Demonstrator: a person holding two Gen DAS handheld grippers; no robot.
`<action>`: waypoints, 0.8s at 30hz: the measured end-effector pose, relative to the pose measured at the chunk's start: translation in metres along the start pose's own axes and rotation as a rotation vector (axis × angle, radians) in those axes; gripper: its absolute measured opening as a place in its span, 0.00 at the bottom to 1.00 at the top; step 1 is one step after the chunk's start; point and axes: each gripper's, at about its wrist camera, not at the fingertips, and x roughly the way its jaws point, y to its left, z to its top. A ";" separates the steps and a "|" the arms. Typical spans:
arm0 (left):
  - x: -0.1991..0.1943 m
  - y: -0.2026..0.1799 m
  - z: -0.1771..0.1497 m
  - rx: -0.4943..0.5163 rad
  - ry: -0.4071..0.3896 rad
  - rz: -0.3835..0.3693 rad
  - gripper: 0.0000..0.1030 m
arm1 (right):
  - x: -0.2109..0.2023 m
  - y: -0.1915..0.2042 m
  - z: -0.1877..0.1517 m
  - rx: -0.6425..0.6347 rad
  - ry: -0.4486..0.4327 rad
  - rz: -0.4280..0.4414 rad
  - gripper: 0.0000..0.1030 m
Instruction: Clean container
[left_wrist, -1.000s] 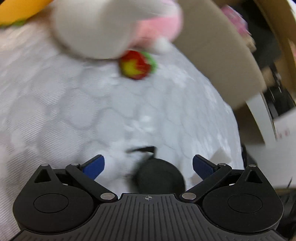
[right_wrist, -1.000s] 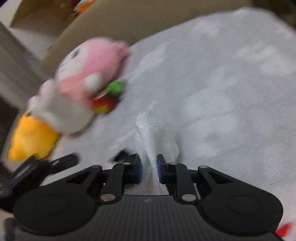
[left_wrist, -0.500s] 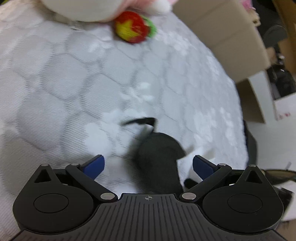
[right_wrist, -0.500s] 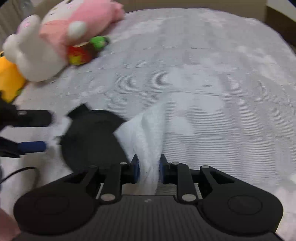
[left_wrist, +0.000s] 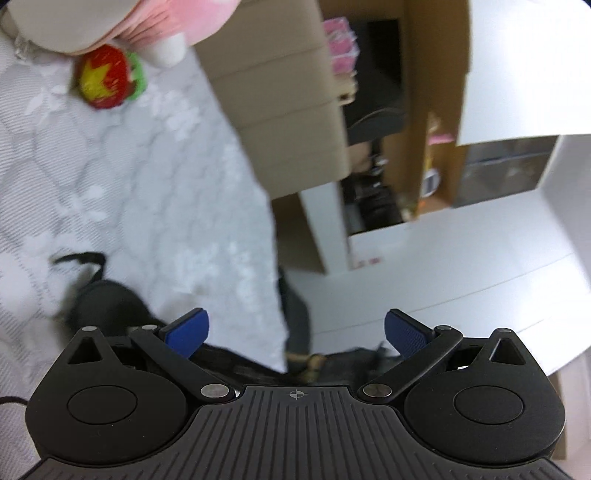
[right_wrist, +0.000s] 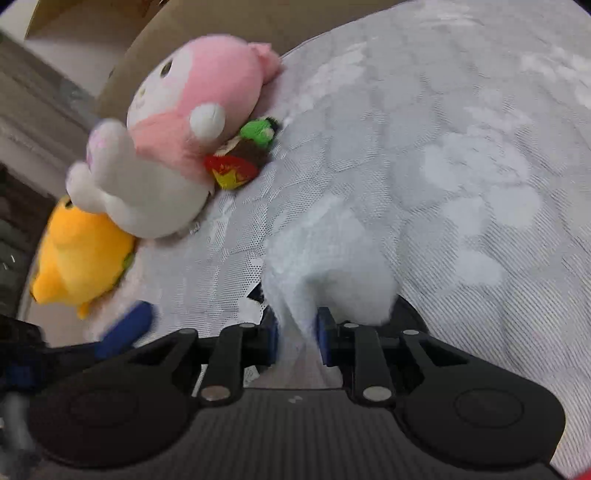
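Observation:
My right gripper (right_wrist: 295, 334) is shut on a white cloth (right_wrist: 328, 266) that bunches out ahead of the fingers and covers most of the black container beneath; only dark edges (right_wrist: 410, 314) show. In the left wrist view the black container (left_wrist: 107, 304) lies on the grey quilted bedspread (left_wrist: 122, 192) at the lower left, partly behind my left finger. My left gripper (left_wrist: 295, 328) is open and empty, pointing past the bed's edge. One blue left fingertip (right_wrist: 123, 330) shows, blurred, in the right wrist view.
A pink and white plush (right_wrist: 177, 147) with a strawberry toy (left_wrist: 107, 83) and a yellow plush (right_wrist: 77, 258) lie on the bed. Beside the bed stand cardboard boxes (left_wrist: 280, 107) and white boxes (left_wrist: 461, 254).
My left gripper has swung right, so the container slid to its lower left and the boxes came into view. My right gripper brought the cloth over the container, hiding most of it.

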 end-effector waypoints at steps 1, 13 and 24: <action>-0.002 0.001 0.001 -0.003 -0.015 -0.001 1.00 | 0.009 0.005 0.002 -0.041 0.000 -0.033 0.24; 0.047 0.013 -0.003 0.062 0.129 0.447 1.00 | -0.021 -0.066 0.009 -0.056 0.008 -0.227 0.23; 0.016 0.012 0.004 0.012 0.041 0.360 1.00 | -0.044 -0.037 -0.048 -0.152 0.053 0.028 0.24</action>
